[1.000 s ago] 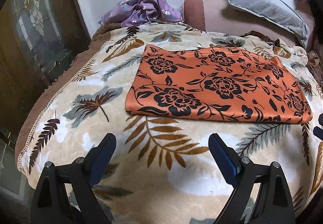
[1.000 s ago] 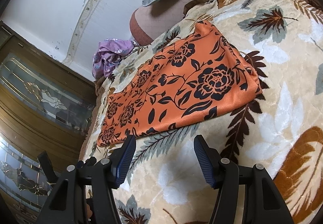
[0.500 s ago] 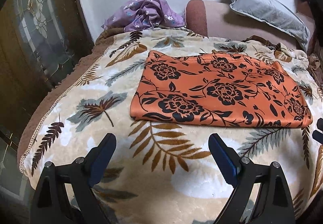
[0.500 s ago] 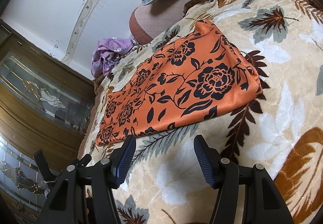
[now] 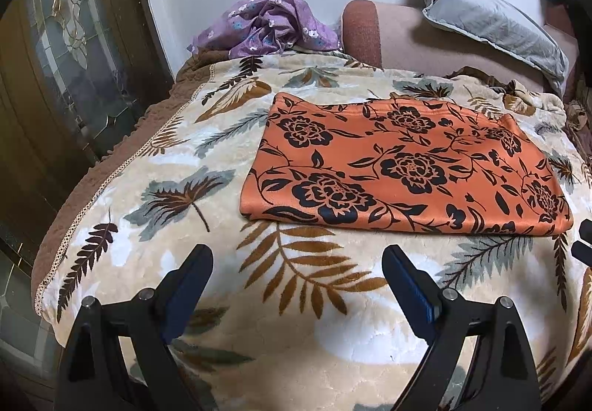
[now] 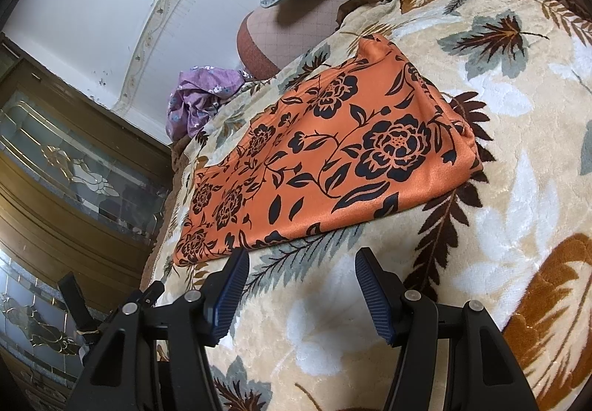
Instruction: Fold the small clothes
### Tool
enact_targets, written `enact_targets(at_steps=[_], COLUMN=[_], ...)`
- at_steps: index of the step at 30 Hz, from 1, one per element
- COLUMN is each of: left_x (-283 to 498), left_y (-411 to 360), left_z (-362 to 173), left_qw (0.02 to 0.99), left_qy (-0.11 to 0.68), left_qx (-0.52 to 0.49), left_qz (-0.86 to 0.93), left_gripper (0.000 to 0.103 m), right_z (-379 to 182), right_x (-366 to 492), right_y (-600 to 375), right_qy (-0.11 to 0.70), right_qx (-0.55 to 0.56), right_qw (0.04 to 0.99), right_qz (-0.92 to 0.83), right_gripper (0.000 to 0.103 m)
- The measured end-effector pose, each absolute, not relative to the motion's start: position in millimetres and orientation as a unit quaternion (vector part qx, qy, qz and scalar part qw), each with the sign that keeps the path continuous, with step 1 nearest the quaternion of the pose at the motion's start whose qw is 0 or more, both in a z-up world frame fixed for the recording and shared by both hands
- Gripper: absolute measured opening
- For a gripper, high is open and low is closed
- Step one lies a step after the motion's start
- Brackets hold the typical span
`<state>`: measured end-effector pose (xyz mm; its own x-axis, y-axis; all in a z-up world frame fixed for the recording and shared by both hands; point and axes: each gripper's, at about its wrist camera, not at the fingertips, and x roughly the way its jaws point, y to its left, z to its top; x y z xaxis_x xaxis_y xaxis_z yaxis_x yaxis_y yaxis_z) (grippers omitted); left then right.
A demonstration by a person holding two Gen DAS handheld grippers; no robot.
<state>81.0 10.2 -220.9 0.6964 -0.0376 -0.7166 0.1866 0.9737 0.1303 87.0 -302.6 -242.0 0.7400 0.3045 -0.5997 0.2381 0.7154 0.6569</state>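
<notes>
The left tool (image 5: 298, 270) hovers low over the blanket (image 5: 155, 263) with its two blue-padded fingers spread wide apart and nothing between them. The right tool (image 6: 301, 272) is likewise parted, its fingers empty above the same cream blanket printed with brown and grey leaves; the tip of its left finger sits just short of the cloth's near edge.

Just beyond both tools lies the orange cloth (image 5: 403, 167) with black flowers, folded into a flat, long rectangle on the bed. It rests apart from either tool, its near edge running across the left wrist view.

Farther back, at the head of the bed, a crumpled purple garment (image 5: 266, 26) with small flowers is heaped by the white wall. To its right sits a brown bolster (image 5: 362, 30), and a grey pillow (image 5: 488, 19) leans on it.
</notes>
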Motion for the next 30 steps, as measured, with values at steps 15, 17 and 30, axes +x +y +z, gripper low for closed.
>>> enact_targets(at_steps=[15,17,30], left_x=[81.1,80.0,81.3], left_y=[9.0,8.1,8.3], left_z=[-222.1,-222.6,-223.6], left_qw=[0.915,0.915,0.914], left_qy=[0.386,0.386,0.388], left_qx=[0.098,0.098,0.098], left_qz=[-0.061,-0.062,-0.062], left_gripper=[0.093,0.093,0.093], right_z=[-243.2,-243.1,-243.5], right_x=[88.4,88.2,89.0], right_y=[-301.5,-301.8,-302.8], right_qy=[0.362,0.362,0.364], right_qx=[0.375,0.376,0.374], right_qw=[0.853,0.853,0.853], right_qz=[0.020,0.020,0.020], right_gripper=[0.064,0.064,0.064])
